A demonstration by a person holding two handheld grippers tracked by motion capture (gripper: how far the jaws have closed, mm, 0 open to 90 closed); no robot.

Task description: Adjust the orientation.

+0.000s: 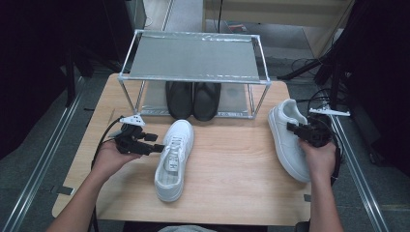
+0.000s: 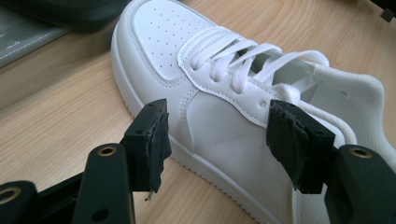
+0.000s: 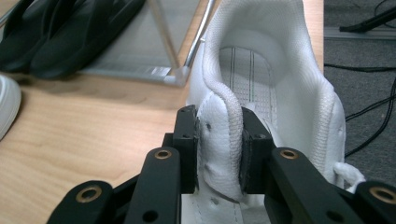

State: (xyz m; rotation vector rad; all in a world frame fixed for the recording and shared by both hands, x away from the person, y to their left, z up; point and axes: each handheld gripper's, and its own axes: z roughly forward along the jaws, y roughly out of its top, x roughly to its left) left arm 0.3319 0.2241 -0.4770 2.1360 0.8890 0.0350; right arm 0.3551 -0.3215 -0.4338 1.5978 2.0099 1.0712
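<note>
Left tool [image 1: 157,148]: jaws stand released and wide, level with the counter [image 1: 232,159]. In the left gripper view the two pads [image 2: 156,140] flank the side wall of the near white sneaker [image 1: 174,159] but do not press on it; the far pad sits at the collar edge. That shoe lies flat on its sole at the counter's middle, toe toward the person, well apart from its mate.

Shoe rack [image 1: 193,58]: metal frame at the back of the counter, top shelf bare, a pair of black shoes [image 1: 193,99] on the lower level.

Right tool [image 1: 295,128]: clenched on the collar of the second white sneaker [image 1: 285,135], pads either side of the padded rim as the right gripper view [image 3: 219,140] shows. This shoe sits at the counter's right edge, just beside the rack's right leg.

Assessment: the work in hand appears to be carrying the right sneaker to the rack, most likely the free top shelf. Recommendations: keep the pinch firm, since the soft collar may fold and let the shoe swing; lift clear of the frame's leg and rail before moving across; set the sole down flat before letting go. The left tool should close on the collar rather than the smooth side wall, where pads could slip.
</note>
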